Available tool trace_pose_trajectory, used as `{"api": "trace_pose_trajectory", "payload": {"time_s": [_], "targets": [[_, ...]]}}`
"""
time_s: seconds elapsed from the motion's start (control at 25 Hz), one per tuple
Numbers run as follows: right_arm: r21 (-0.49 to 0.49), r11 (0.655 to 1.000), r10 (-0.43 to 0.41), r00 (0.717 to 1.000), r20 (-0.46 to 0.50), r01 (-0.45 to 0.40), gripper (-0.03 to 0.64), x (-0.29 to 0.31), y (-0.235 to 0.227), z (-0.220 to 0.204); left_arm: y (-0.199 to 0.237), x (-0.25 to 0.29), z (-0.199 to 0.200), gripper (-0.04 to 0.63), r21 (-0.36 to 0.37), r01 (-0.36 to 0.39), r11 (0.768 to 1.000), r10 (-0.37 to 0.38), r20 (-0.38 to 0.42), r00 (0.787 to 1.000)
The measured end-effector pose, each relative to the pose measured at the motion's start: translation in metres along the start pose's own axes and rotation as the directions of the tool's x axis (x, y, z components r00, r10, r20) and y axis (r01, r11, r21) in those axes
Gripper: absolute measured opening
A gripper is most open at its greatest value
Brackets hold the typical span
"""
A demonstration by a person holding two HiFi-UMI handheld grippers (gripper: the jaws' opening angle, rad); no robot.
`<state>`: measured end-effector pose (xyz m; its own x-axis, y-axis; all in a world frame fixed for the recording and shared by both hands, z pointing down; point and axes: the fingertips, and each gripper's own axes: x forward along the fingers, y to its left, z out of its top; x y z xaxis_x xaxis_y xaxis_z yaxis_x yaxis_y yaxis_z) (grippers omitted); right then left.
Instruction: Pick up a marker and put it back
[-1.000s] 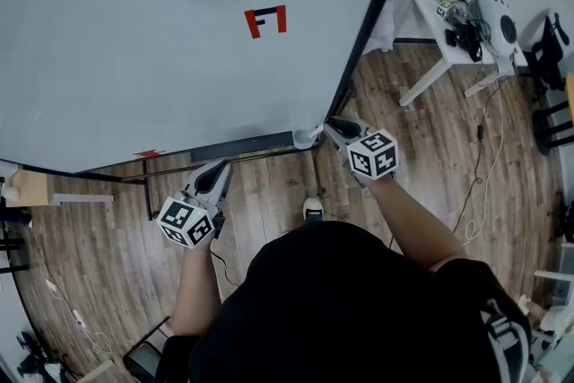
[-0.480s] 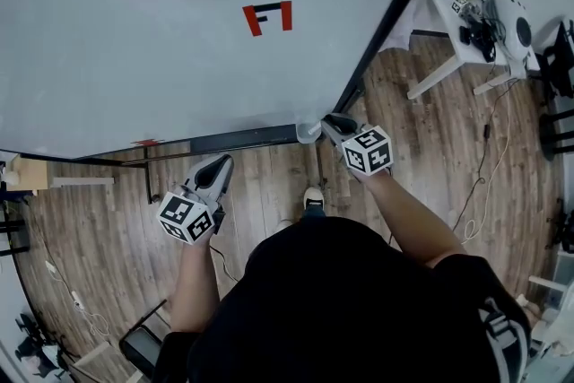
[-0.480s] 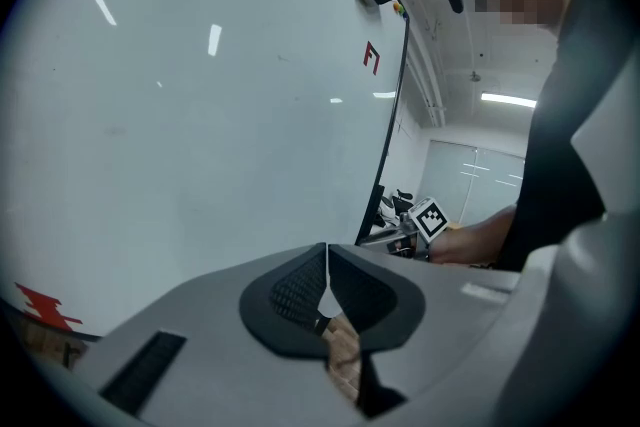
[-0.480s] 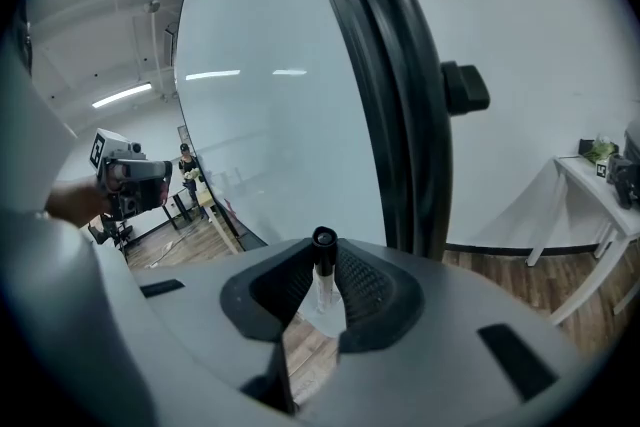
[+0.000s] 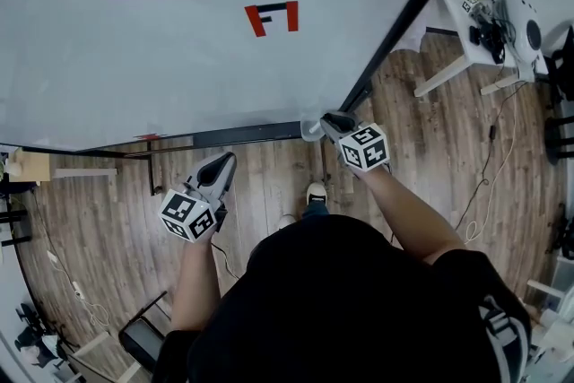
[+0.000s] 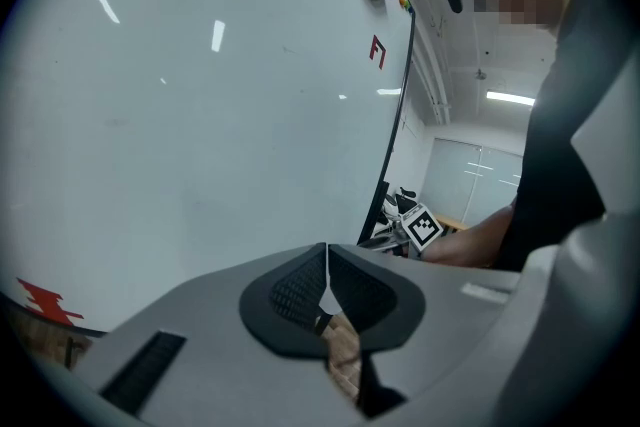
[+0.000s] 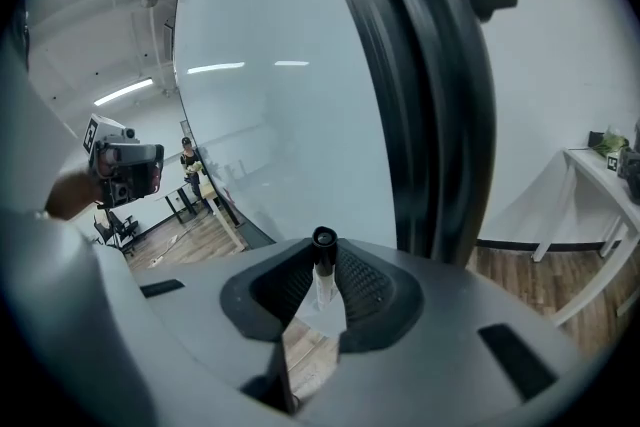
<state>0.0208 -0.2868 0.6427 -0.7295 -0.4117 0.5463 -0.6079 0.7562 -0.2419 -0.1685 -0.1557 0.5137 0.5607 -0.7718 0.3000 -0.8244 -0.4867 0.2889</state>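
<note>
Here the right gripper (image 5: 328, 124) is clenched on a marker (image 7: 321, 281), a white barrel with a black end standing upright between its jaws. It sits at the lower right corner of the whiteboard (image 5: 179, 67), close to the board's black side frame (image 5: 408, 13) and at the end of the dark ledge (image 5: 242, 138) along the board's bottom edge. The left gripper (image 5: 219, 166) hangs below that bottom edge, well left of the right one, its jaws pressed together with nothing between them. High on the whiteboard is a small red and black mark (image 5: 272, 17). Off to the right of the board stands a white table (image 5: 457, 58) on the wooden floor (image 5: 430, 139).
</note>
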Motion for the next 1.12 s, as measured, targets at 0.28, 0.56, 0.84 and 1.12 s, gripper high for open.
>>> {"api": "trace_pose_trajectory", "payload": {"time_s": [0.28, 0.56, 0.84, 1.12], "targets": [[-0.006, 1.000, 0.006, 1.000, -0.010, -0.006, 0.063, 0.010, -0.004, -0.009, 0.004, 0.001, -0.003, 0.015, -0.006, -0.004, 1.000, 0.004, -0.006, 1.000], [-0.021, 1.000, -0.017, 1.000, -0.009, 0.017, 0.069, 0.013, -0.007, -0.008, 0.006, 0.005, -0.002, 0.015, -0.006, 0.010, 1.000, -0.010, -0.004, 1.000], [-0.024, 0.998, -0.057, 0.998, -0.042, 0.056, 0.081, 0.007, -0.012, -0.014, 0.008, 0.003, 0.000, 0.016, -0.006, 0.026, 1.000, -0.026, 0.009, 1.000], [-0.017, 0.993, -0.114, 0.993, -0.025, 0.113, 0.089, -0.014, -0.014, -0.010, 0.004, -0.003, 0.004, 0.015, 0.008, 0.051, 0.999, -0.051, 0.025, 0.998]]}}
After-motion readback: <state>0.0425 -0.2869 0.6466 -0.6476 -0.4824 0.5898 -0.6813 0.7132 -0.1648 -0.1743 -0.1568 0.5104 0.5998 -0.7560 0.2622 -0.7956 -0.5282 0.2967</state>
